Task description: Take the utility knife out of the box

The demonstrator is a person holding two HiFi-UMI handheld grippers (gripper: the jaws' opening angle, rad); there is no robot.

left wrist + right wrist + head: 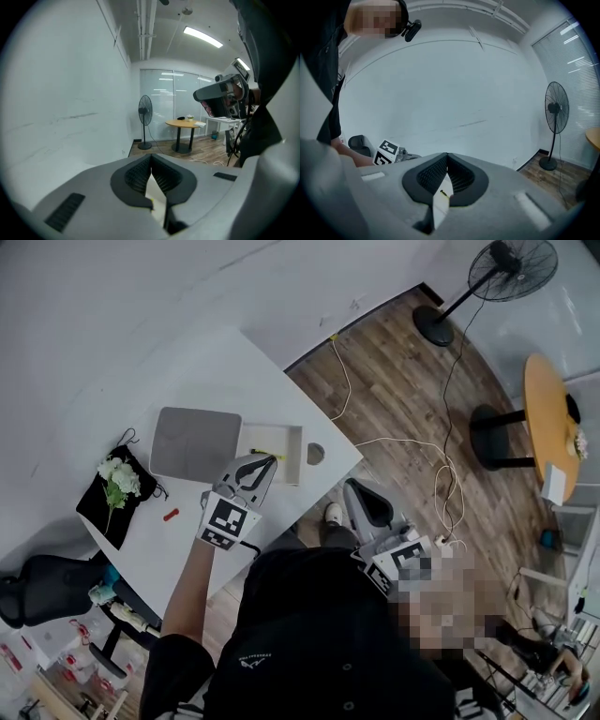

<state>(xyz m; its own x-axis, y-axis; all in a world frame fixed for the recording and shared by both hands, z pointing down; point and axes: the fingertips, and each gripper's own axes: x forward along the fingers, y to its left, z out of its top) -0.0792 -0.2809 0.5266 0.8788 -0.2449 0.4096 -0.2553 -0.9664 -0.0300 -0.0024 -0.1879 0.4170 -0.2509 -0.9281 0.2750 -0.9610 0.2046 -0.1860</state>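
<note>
Fingers clenched shut on left gripper and right gripper; white table, box at 1 o'clock, wood floor, fan way off at 2.

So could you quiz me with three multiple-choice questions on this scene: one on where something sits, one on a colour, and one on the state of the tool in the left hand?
1. Where is the open white box?
A. On the white table, right of the grey square piece
B. On the floor by the fan
C. On the round orange table

2. What colour is the small thing lying near the black bag?
A. Blue
B. Red
C. Green

3. How do the jaws of the left gripper stand?
A. Wide apart
B. Clamped on the knife
C. Shut, with nothing between them

Answers:
1 A: the head view shows the box beside the grey piece on the table.
2 B: it is plainly red against the white top.
3 C: the left gripper view shows the tips meeting, empty.
</note>
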